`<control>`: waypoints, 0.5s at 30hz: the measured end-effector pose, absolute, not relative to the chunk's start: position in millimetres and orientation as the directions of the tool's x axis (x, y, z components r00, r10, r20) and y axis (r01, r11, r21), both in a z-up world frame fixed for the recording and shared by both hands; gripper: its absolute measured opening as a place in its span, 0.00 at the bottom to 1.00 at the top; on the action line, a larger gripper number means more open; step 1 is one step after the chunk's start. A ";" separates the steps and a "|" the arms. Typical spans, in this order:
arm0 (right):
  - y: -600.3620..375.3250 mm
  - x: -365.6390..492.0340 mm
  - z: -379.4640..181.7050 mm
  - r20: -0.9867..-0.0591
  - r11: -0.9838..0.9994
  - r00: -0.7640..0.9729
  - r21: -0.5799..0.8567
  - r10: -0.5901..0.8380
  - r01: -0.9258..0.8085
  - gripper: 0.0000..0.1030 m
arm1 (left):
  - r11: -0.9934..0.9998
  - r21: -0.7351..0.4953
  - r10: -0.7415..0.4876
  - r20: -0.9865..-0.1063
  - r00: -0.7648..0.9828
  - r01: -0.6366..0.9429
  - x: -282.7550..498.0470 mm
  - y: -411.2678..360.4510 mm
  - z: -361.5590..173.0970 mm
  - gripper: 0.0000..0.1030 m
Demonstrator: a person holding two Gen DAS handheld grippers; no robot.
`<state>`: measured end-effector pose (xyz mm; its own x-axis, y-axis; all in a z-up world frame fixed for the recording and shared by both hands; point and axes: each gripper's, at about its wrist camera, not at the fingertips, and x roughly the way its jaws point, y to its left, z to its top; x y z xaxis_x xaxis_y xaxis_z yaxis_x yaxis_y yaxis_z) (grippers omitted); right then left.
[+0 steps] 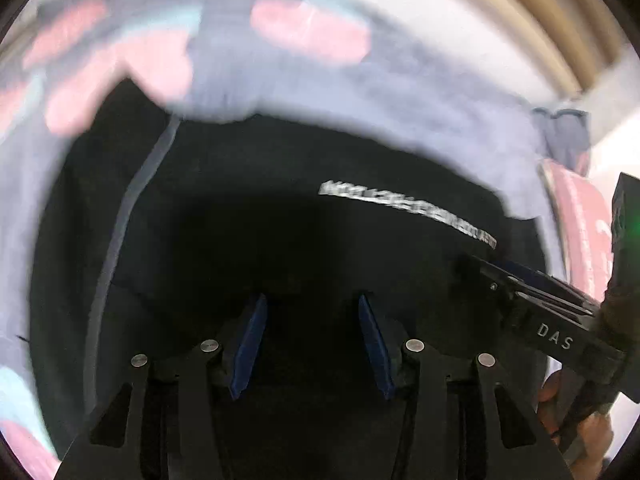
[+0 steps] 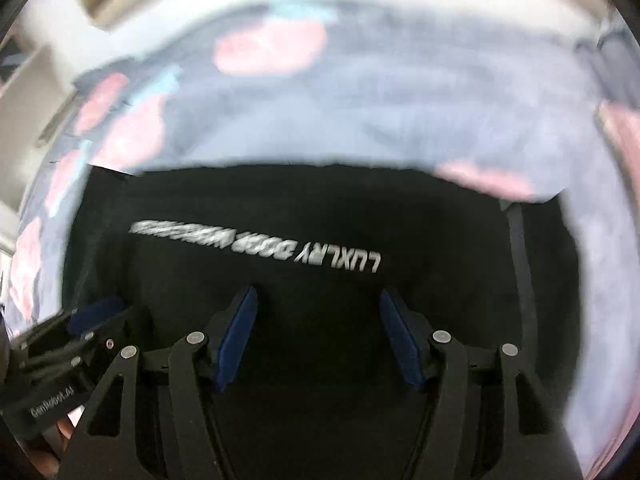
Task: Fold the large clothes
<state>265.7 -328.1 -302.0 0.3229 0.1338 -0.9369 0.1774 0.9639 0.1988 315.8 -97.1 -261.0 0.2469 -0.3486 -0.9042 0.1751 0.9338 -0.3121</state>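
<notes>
Left gripper, right gripper: jaws apart, nothing between, both over black garment filling frame centre on patterned sheet. Blur hides hem, probably lower frame. Pinch one layer each, matched corners, lift evenly.

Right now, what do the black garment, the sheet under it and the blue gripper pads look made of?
Black garment: soft matte knit, probably cotton jersey; it lies limp, with white printed lettering.
Sheet: thin woven fabric, matte, lavender with pink and light-blue patches; blur hides the weave.
Blue pads: likely rubber or foam, dull finish, on black rigid fingers, plastic or metal unclear.
</notes>
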 end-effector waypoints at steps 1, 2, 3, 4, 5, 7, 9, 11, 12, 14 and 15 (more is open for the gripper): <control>-328.0 270.9 -320.5 -0.948 0.961 0.285 0.200 0.141 0.190 0.65 | 0.934 -0.320 -0.350 -0.910 0.222 0.159 322.5 -96.6 -272.6 0.47; -326.2 271.9 -332.1 -0.951 0.963 0.277 0.193 0.135 0.191 0.65 | 0.935 -0.320 -0.349 -0.911 0.219 0.154 326.2 -96.7 -277.3 0.47; -324.1 271.6 -336.5 -0.951 0.968 0.285 0.173 0.117 0.182 0.65 | 0.938 -0.310 -0.339 -0.914 0.221 0.157 328.9 -98.2 -279.6 0.47; -321.8 270.0 -336.7 -0.951 0.971 0.292 0.158 0.101 0.178 0.65 | 0.943 -0.284 -0.319 -0.921 0.223 0.173 329.9 -102.2 -279.7 0.48; -320.3 268.0 -335.2 -0.951 0.973 0.296 0.146 0.089 0.177 0.65 | 0.945 -0.269 -0.307 -0.924 0.226 0.185 328.4 -104.7 -279.1 0.48; -320.7 266.2 -331.5 -0.951 0.972 0.293 0.154 0.097 0.177 0.65 | 0.944 -0.254 -0.301 -0.924 0.236 0.209 323.1 -107.5 -277.1 0.49; -323.2 258.7 -320.3 -0.945 0.967 0.307 0.177 0.116 0.181 0.65 | 0.935 -0.266 -0.322 -0.914 0.246 0.233 317.2 -104.2 -264.6 0.49; -324.0 242.9 -300.7 -0.934 0.964 0.332 0.200 0.135 0.173 0.65 | 0.916 -0.292 -0.361 -0.898 0.251 0.274 301.8 -97.2 -244.9 0.49; -322.4 227.4 -285.8 -0.924 0.964 0.352 0.214 0.148 0.155 0.65 | 0.906 -0.298 -0.378 -0.889 0.258 0.299 290.4 -92.4 -234.3 0.49; -317.8 201.9 -267.7 -0.914 0.968 0.376 0.214 0.151 0.131 0.65 | 0.897 -0.299 -0.391 -0.881 0.267 0.326 270.1 -84.4 -219.3 0.49; -313.6 187.8 -260.8 -0.912 0.970 0.381 0.211 0.150 0.122 0.65 | 0.893 -0.304 -0.397 -0.878 0.266 0.331 261.7 -80.1 -216.7 0.49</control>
<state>187.8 -313.6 -260.8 0.3811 0.1500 -0.9123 0.1224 0.9699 0.2106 261.7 -80.1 -216.7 0.2664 -0.3974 -0.8781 0.3310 0.8934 -0.3039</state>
